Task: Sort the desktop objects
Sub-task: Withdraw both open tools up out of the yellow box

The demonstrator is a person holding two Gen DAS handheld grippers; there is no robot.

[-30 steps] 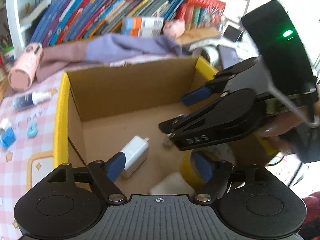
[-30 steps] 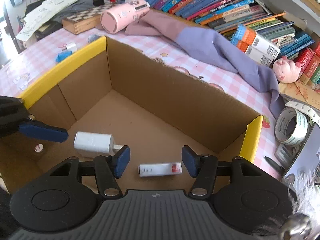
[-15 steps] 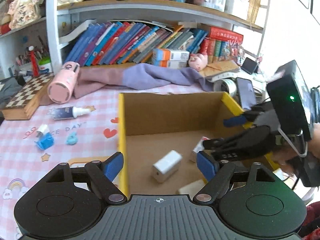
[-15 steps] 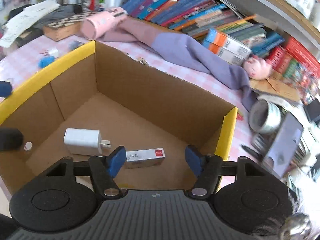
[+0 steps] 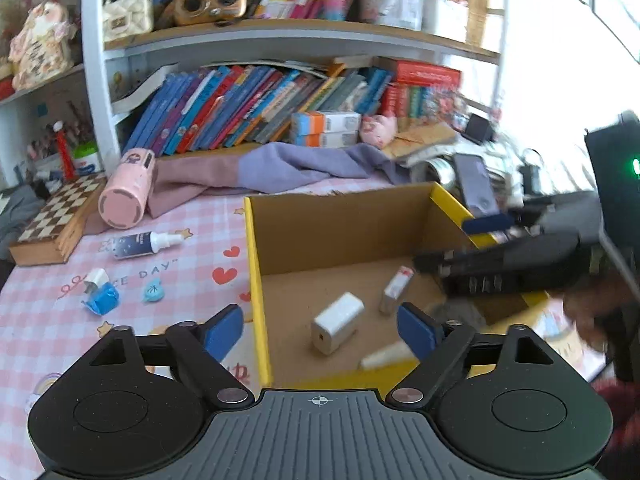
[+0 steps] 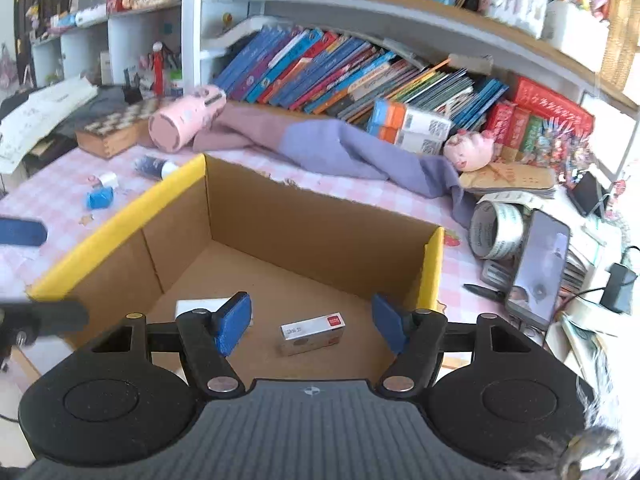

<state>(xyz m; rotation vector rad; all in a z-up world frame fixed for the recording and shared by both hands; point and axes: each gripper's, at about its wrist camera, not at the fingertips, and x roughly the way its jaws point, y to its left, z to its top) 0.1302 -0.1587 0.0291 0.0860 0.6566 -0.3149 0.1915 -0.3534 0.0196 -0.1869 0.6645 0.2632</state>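
Observation:
An open cardboard box (image 5: pixel 256 280) with yellow-taped rims stands on the pink checked table. A white charger (image 5: pixel 338 322), a small silver carton with a red end (image 5: pixel 396 290) and a pale object (image 5: pixel 384 356) by the near wall lie in it. My left gripper (image 5: pixel 320 330) hovers over the box's near left corner, its jaws opening with nothing gripped. My right gripper (image 6: pixel 311 322) hangs above the box's near right side, jaws opening and empty, with the carton (image 6: pixel 314 330) and charger (image 6: pixel 200 306) far below. In the left wrist view it (image 5: pixel 444 242) reaches in from the right.
Left of the box lie a spray bottle (image 5: pixel 140 244), a blue wrapped item (image 5: pixel 102 300), a small blue piece (image 5: pixel 153 291), a pink cylinder (image 5: pixel 128 190) and a chessboard box (image 5: pixel 56 220). A purple cloth (image 6: pixel 340 148) lies behind; a tape roll (image 6: pixel 496 232) and phone (image 6: pixel 540 264) sit right.
Both grippers have drawn back and up out of the box, so more of the table and shelves shows. Both pairs of jaws stand wider than before.

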